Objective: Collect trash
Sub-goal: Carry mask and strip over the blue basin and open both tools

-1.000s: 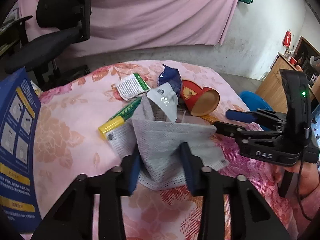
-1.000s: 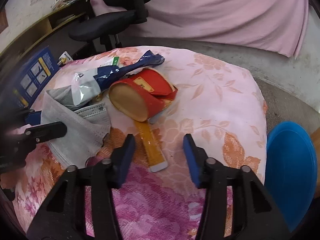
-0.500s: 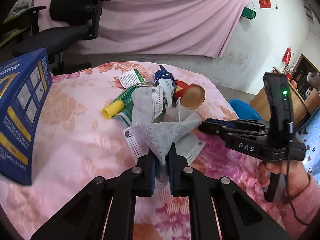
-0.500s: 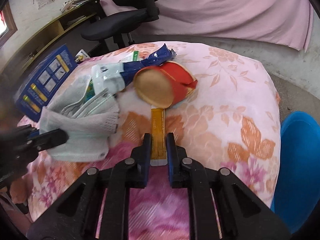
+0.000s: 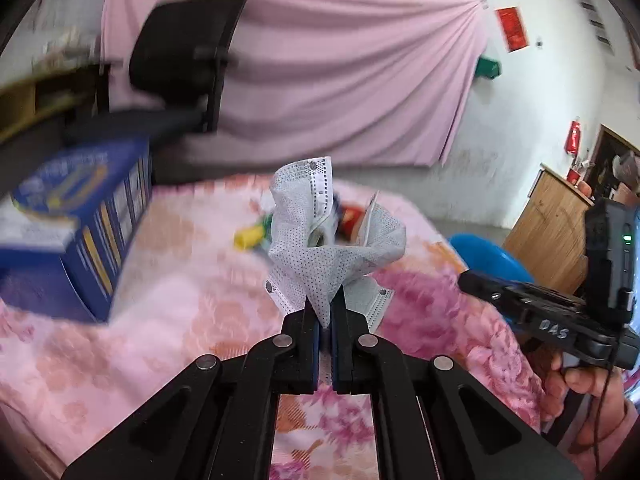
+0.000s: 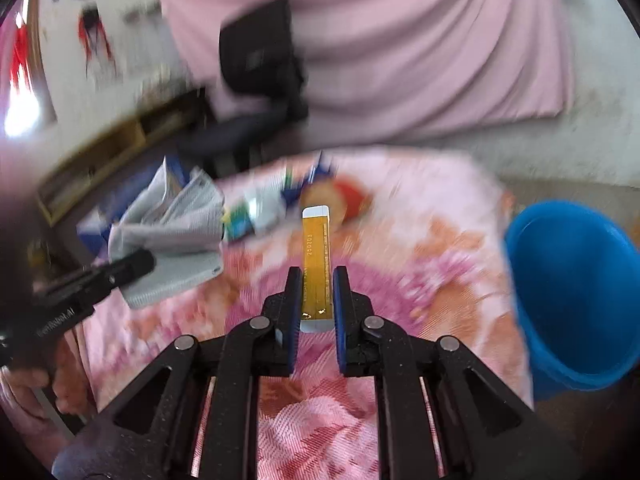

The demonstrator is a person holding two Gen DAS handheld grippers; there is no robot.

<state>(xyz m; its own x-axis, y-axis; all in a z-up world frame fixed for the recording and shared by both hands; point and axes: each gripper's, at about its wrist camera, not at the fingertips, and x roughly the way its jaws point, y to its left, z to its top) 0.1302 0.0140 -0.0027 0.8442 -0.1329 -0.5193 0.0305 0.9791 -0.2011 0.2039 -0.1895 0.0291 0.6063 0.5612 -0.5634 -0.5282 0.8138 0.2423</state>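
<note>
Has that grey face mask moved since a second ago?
Yes. The left gripper has lifted the grey face mask off the floral cloth; it now hangs clear of the trash pile.

pink floral bed (image 5: 168,320) — blue box (image 5: 76,232), blurred wrappers (image 6: 256,216) lying on it

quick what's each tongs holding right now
Left tongs: shut on the mask.
Right tongs: shut on the yellow sachet.
</note>
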